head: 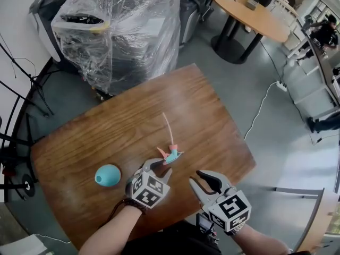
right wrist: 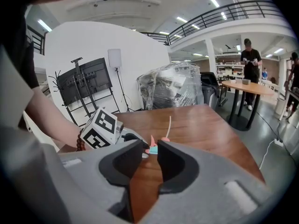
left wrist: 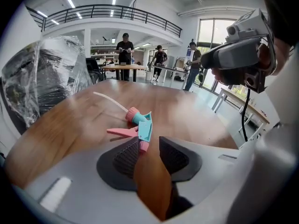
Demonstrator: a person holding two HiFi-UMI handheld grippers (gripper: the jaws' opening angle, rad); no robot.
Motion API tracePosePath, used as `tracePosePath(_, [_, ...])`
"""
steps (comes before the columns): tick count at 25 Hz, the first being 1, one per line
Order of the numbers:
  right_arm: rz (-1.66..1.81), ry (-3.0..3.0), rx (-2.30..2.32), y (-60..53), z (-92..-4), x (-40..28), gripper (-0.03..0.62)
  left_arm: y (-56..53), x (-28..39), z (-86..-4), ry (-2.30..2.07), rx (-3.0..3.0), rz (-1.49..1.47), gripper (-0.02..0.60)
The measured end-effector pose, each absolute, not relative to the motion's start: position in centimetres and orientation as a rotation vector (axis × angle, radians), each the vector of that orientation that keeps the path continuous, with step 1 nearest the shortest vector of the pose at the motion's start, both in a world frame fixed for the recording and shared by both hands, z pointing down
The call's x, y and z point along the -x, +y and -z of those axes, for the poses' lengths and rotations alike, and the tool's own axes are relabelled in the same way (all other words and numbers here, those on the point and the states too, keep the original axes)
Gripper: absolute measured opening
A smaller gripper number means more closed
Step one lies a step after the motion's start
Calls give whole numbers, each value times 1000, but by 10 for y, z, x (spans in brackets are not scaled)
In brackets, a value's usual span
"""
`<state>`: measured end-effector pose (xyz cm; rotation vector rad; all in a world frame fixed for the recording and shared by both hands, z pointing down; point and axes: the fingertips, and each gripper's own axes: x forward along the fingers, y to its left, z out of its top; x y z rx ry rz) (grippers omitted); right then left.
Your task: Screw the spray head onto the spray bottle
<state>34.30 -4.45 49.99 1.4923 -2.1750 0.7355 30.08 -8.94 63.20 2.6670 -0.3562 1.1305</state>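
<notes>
A teal and pink spray head (head: 171, 154) lies on the wooden table (head: 106, 132), its white tube (head: 166, 125) pointing away from me. A teal bottle (head: 108, 175) lies on its side to the left, near the front edge. My left gripper (head: 161, 166) sits just in front of the spray head. In the left gripper view the spray head (left wrist: 139, 124) reaches the mouth of my left gripper (left wrist: 149, 141), whose jaws stand slightly apart without pressing it. My right gripper (head: 202, 180) hovers to the right, open and empty (right wrist: 149, 146), with the spray head (right wrist: 152, 147) beyond it.
A machine wrapped in clear plastic (head: 122, 25) stands behind the table. Farther back is a round wooden table (head: 249, 9) with people around it. A white cable (head: 260, 110) runs over the grey floor at the right. The table's right edge (head: 239, 137) is close.
</notes>
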Motion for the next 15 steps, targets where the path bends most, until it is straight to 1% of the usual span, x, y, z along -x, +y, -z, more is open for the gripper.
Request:
tracePosePath(3, [-743,-2183,-1492,-48,-503,-343,86,-94,-300,-638,-366,-2658,-1159,137])
tracePosePath(5, [-742,-2186,-1492,-50,-503,-342,86,-97,-298,-641,-376,-2655,-1178,95])
tracePosePath(6, [-739,-2187,-1490,-51,-502,-342,86,-99,-297,-642,-381,-2654,-1183,84])
tracePosePath(11, [-688,-2186,-1450,-52,-498,-336,86,-96,-299,-627,-385,-2667,-1154,75])
tracePosePath(15, [-474,-2157,-1315,-51,-495,-325,86,-90,-299,-602,-355,-2662,-1098,72])
